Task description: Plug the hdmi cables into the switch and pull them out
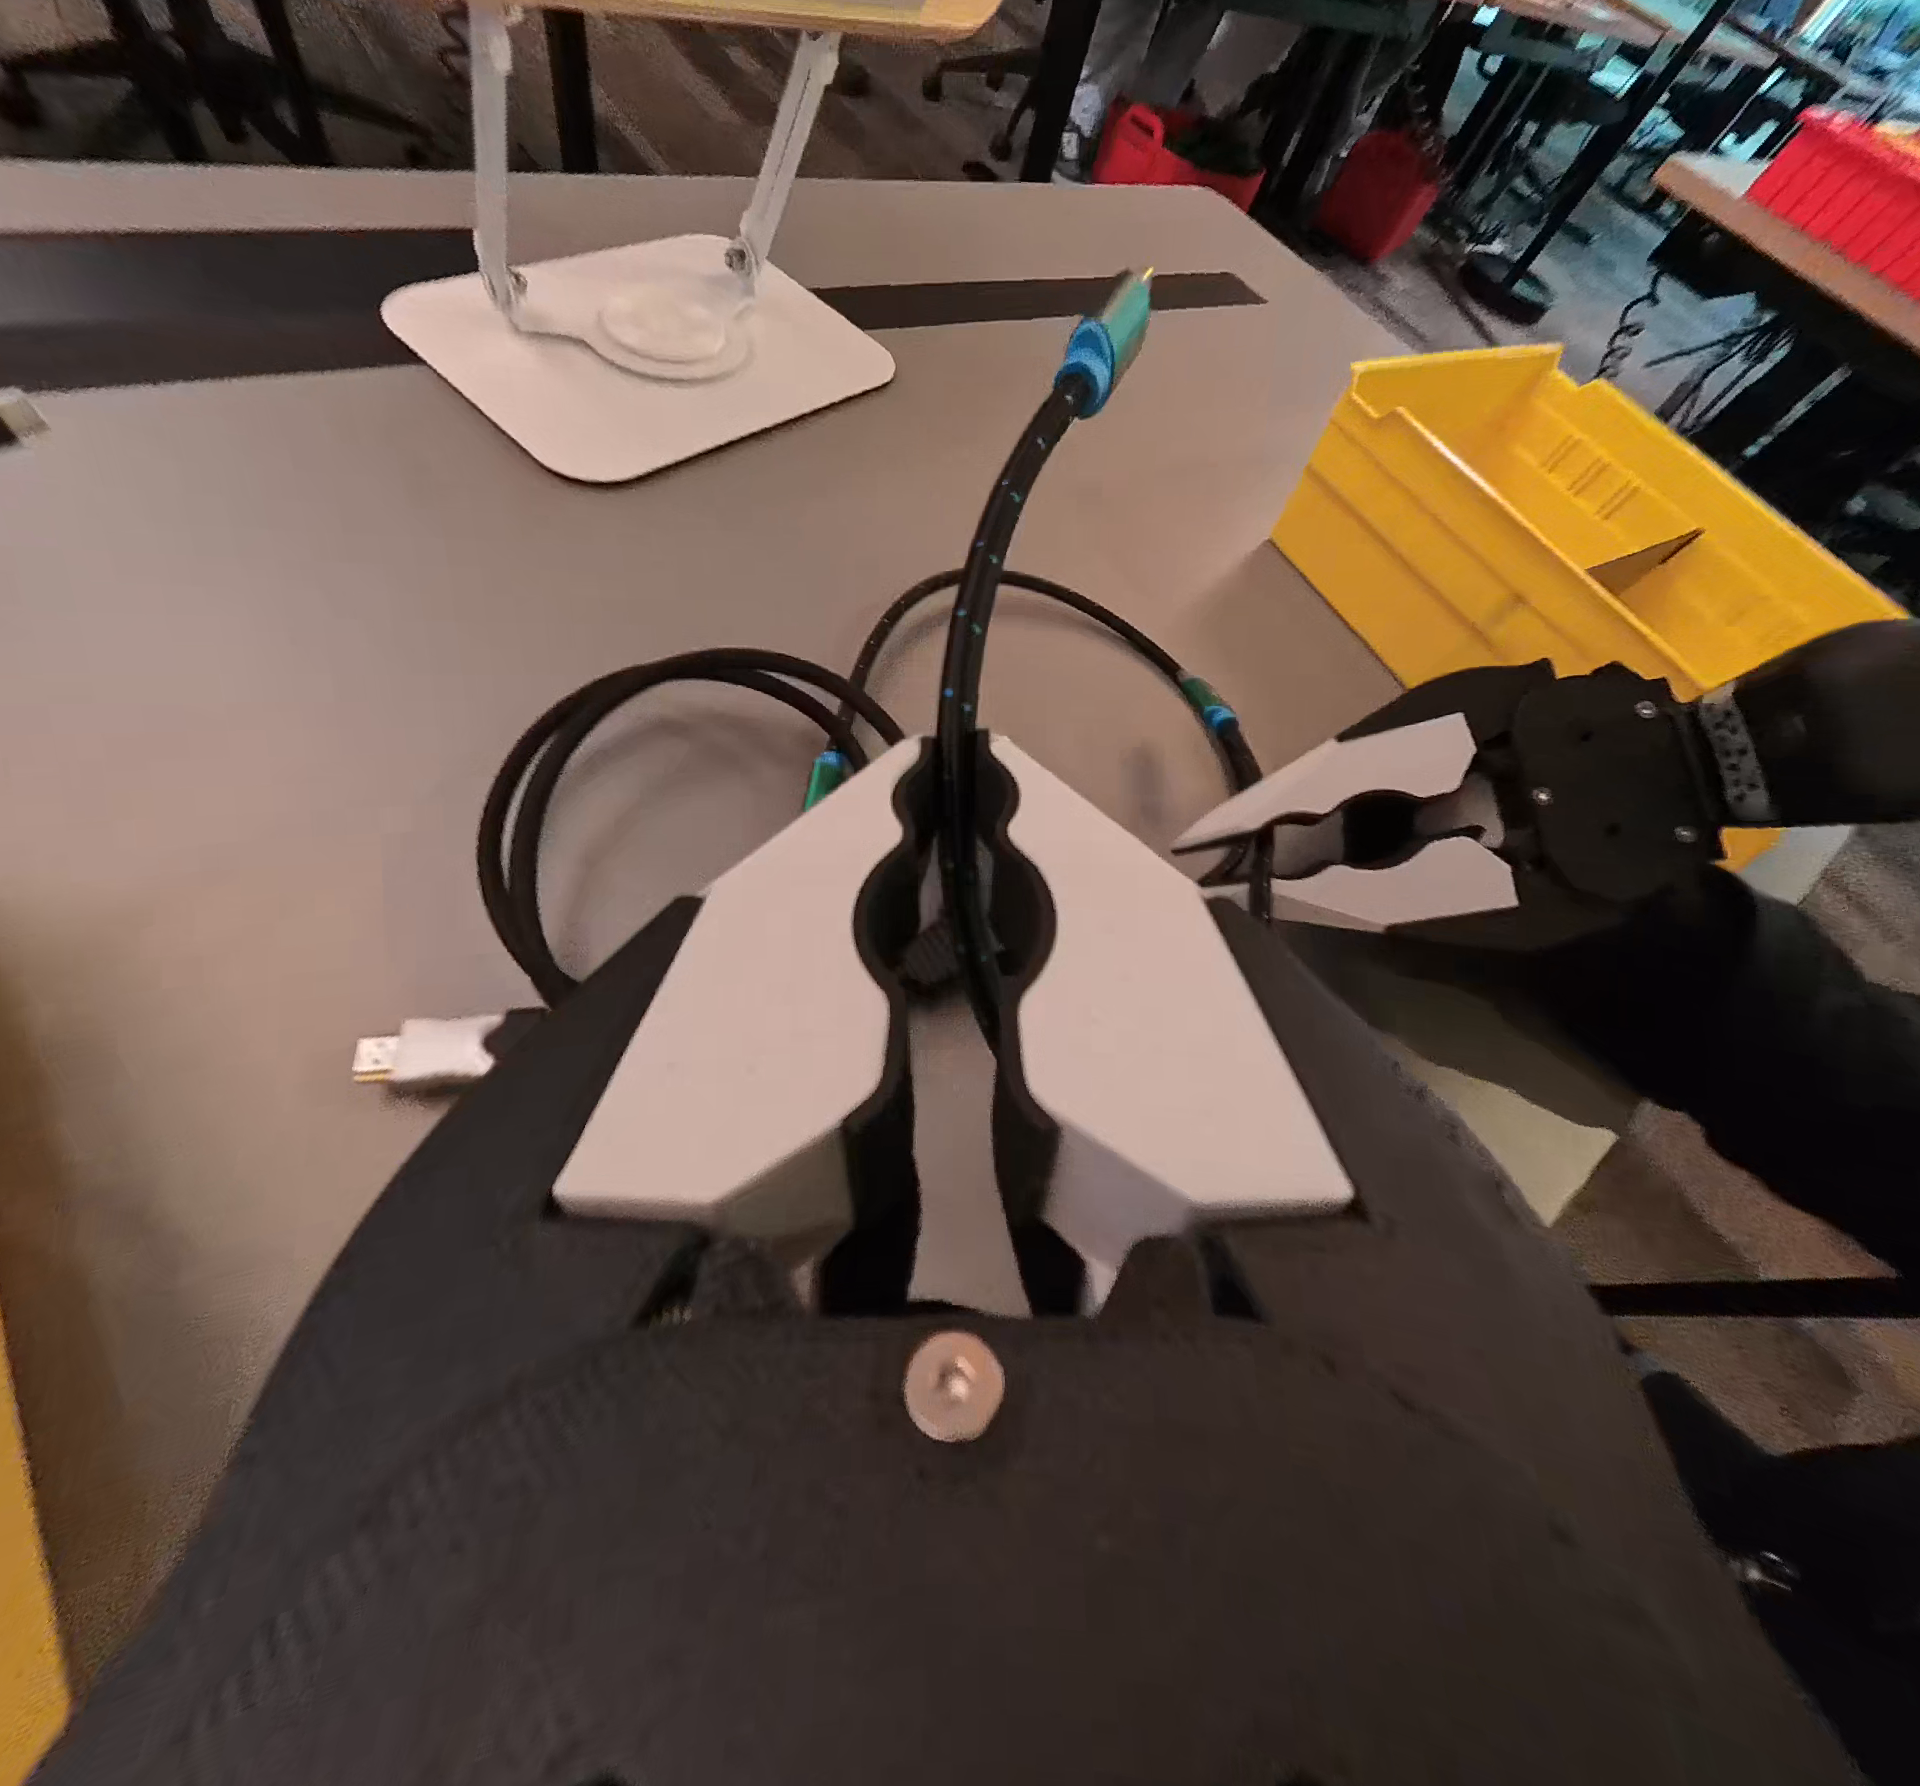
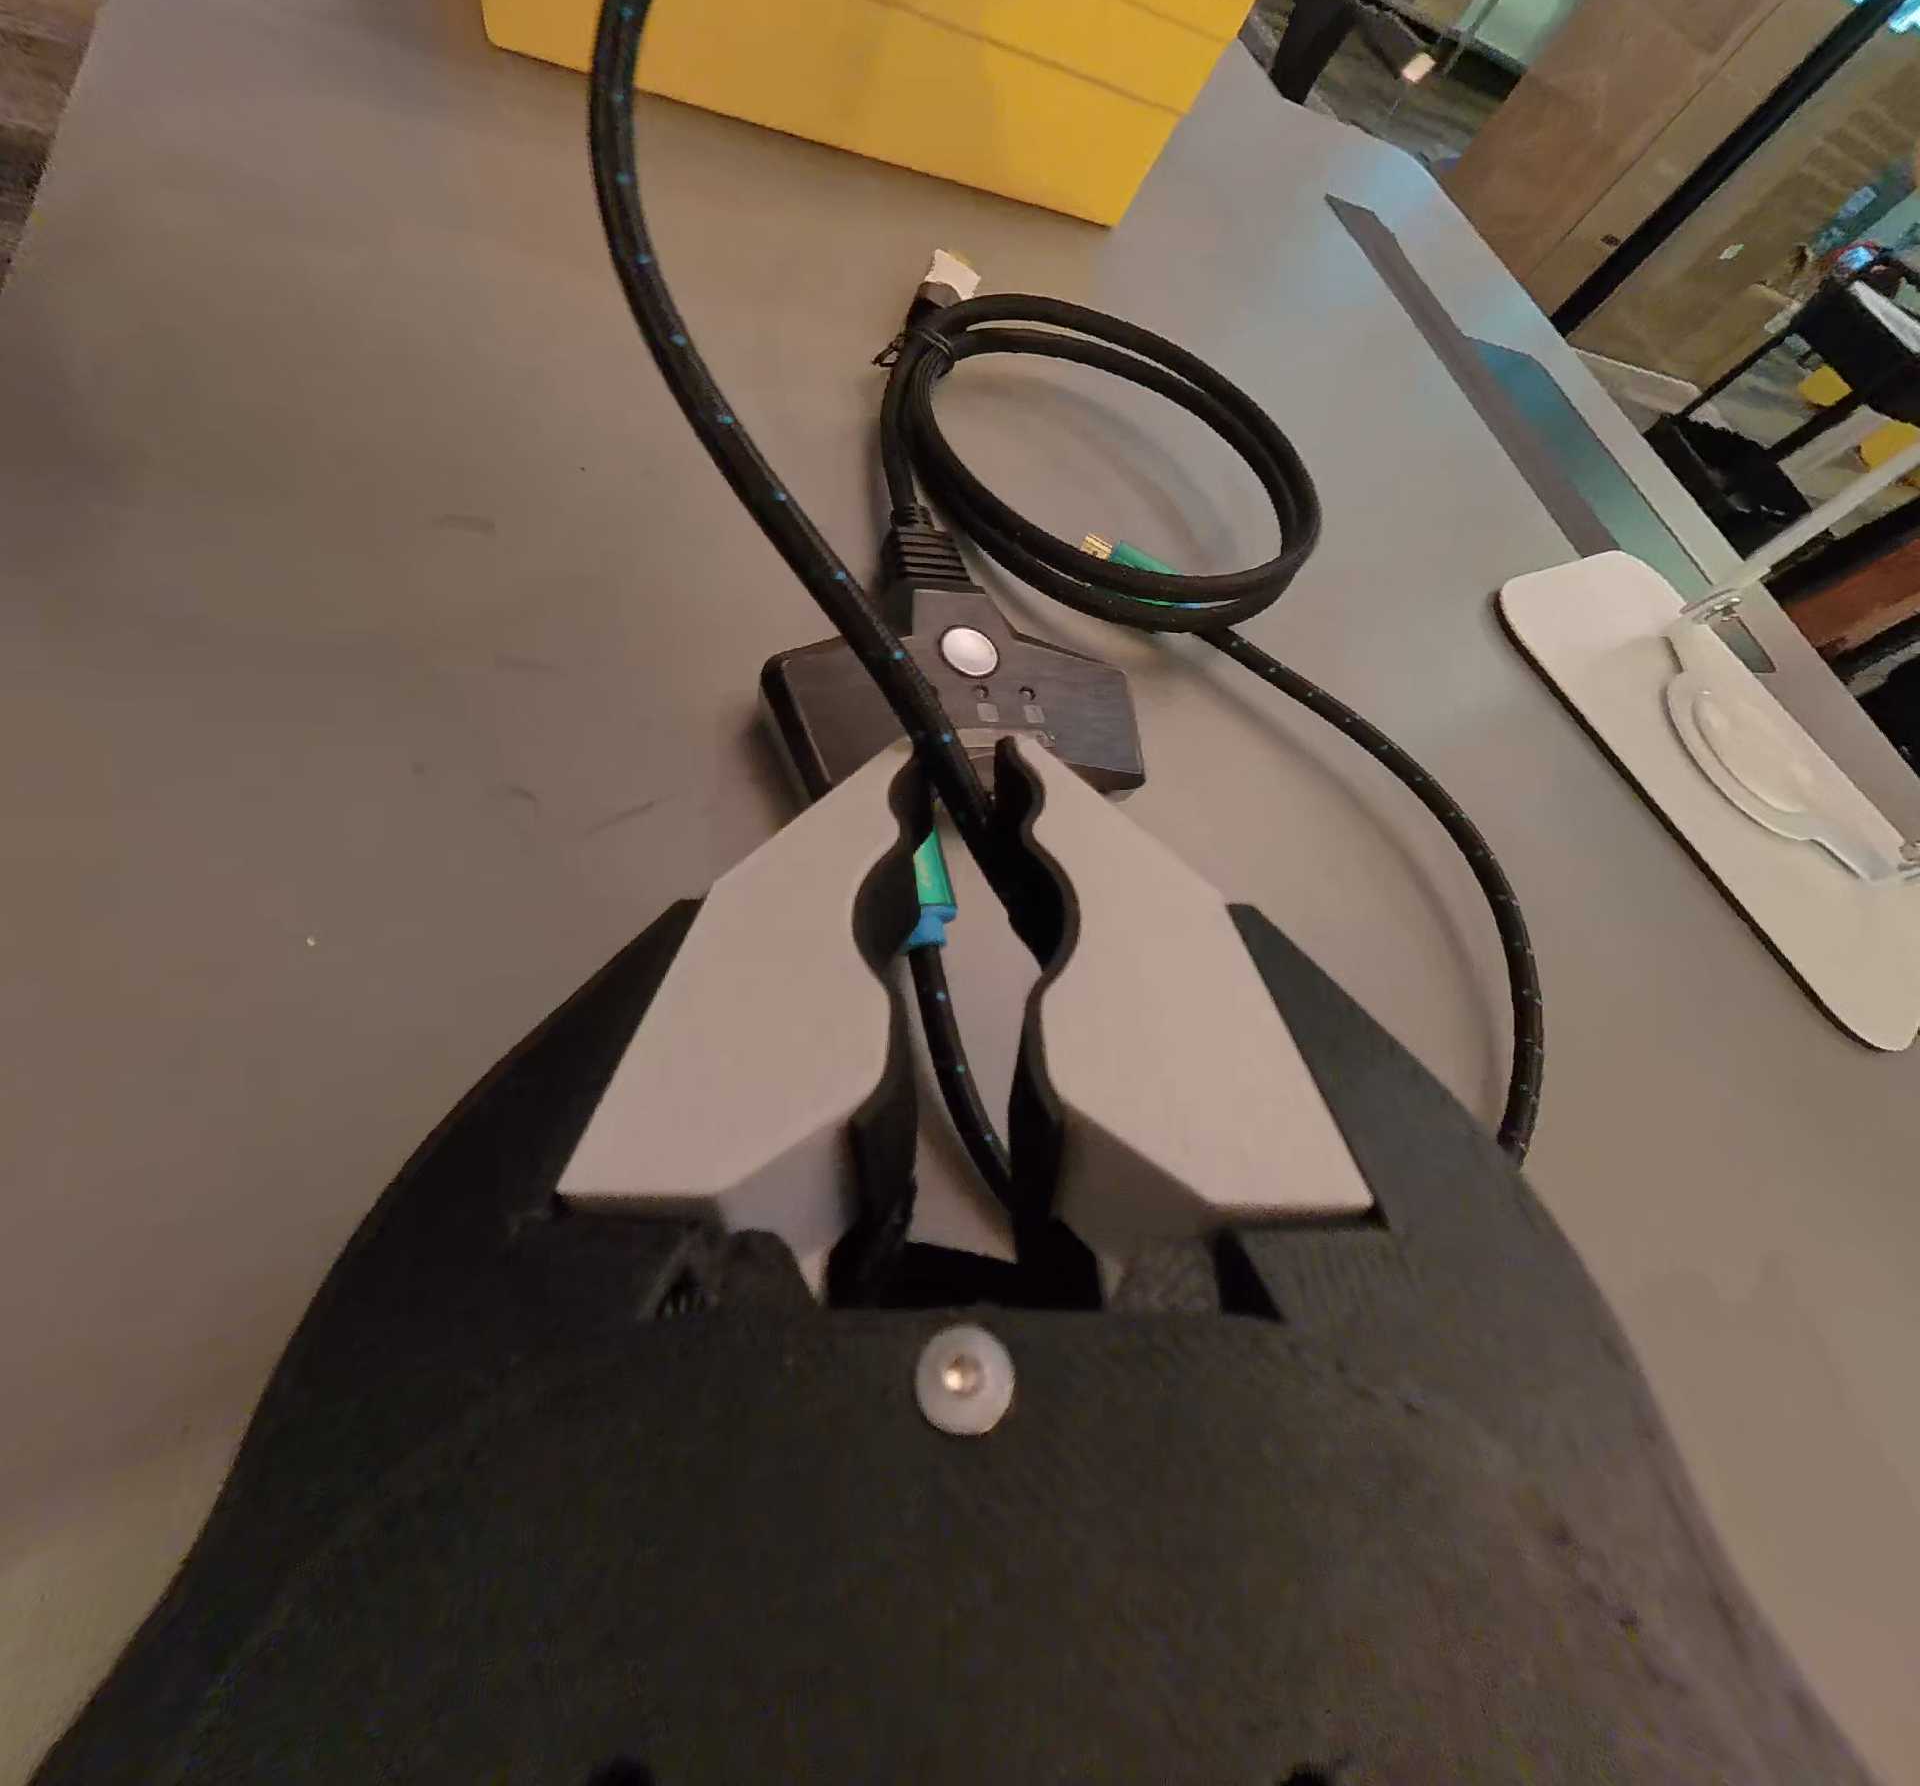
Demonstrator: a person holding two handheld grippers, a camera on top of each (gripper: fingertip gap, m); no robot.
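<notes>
My left gripper [image 1: 958,762] is shut on a black braided HDMI cable [image 1: 977,593]. The cable stands up from the fingers, with its teal and blue plug [image 1: 1117,323] in the air. The black switch [image 2: 997,708] with a round button lies on the grey table [image 2: 312,593], just past my right gripper [image 2: 961,762]. The right gripper's jaws are closed around a braided cable [image 2: 665,302] that rises out of the top of the view. A teal plug [image 2: 928,889] shows between its fingers, pointing at the switch. The right gripper also shows in the left wrist view [image 1: 1184,843].
A coiled black cable [image 2: 1195,448] with a silver plug [image 1: 426,1050] lies beside the switch, and a loose teal plug [image 2: 1117,552] lies on the coil. Yellow bins [image 1: 1558,531] [image 2: 883,22] stand on the table. A white stand base [image 1: 634,354] is at the back. The left gripper's tips are roughly 15 cm from the right gripper's.
</notes>
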